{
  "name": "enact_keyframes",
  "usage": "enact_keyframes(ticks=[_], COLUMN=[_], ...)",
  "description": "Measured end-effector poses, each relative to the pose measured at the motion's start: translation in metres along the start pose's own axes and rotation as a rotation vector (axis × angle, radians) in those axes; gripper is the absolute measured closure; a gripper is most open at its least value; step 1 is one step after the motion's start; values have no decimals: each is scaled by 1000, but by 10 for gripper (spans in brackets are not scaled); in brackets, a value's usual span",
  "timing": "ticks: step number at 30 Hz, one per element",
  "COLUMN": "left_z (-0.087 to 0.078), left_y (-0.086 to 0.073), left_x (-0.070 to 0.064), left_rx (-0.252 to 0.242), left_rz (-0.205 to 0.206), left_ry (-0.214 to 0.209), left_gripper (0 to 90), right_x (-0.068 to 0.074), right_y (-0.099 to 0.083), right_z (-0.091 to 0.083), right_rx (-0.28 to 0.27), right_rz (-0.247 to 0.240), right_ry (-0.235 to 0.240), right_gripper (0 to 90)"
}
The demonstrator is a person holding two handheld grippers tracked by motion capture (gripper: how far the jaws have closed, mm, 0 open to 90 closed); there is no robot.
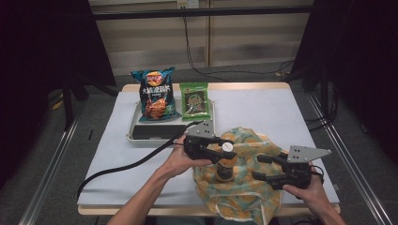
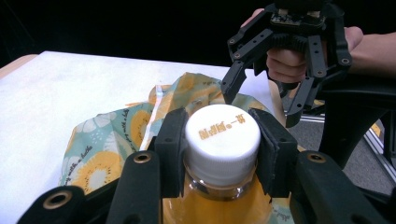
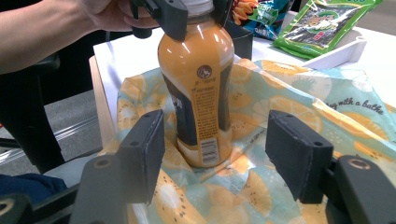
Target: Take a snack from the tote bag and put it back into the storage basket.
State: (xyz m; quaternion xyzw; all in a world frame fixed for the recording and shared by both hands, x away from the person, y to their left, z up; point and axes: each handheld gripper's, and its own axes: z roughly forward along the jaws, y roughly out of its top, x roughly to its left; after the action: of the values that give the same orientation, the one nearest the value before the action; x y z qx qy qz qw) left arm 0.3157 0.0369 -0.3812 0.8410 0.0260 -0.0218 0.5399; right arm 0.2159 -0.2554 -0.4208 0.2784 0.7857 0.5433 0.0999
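Down at lower centre of the high view, the left gripper (image 1: 224,151) is clamped on the white cap (image 2: 222,135) of a bottle of orange drink (image 3: 198,84); in the left gripper view its two black pads press the cap from either side. The bottle stands upright on a cloth printed with lemons (image 1: 244,187), which lies crumpled over the near edge of the table (image 1: 263,110).

To the lower right of that view, the right gripper (image 1: 266,167) has its jaws spread wide, empty, pointing toward the bottle from just beside it. In the right gripper view the bottle's label shows between the two open pads, farther off, with the cloth spread beneath them.

Farther up the table, at upper centre left, a pale tray (image 1: 141,136) sits on the white table cover. A blue bag of crisps (image 1: 156,93) and a smaller green packet (image 1: 195,99) lean side by side at its far end.

A black cable (image 1: 126,166) trails from the left gripper toward the lower left.
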Motion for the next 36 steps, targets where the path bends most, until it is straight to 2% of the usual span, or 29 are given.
enact_keyframes(ticks=[7,20,28,36], left_z=[-2,-15,-27,-46], left_y=[1,10,18,30], left_x=[-1,2,5,12], left_rx=[0,-10,-41,-77], left_rz=[-26,-59,-78,-66], left_ry=[17,54,69,94], left_gripper=[589,590,590,590], right_x=[1,4,3,3], right_y=[0,1,0,1], right_z=[-1,1,0,1], right_rx=[-6,-24,-28,-27], right_rz=[-2,4,7,5], right_ry=[-5,-20,-26,-26], right_gripper=[370,241,239,239])
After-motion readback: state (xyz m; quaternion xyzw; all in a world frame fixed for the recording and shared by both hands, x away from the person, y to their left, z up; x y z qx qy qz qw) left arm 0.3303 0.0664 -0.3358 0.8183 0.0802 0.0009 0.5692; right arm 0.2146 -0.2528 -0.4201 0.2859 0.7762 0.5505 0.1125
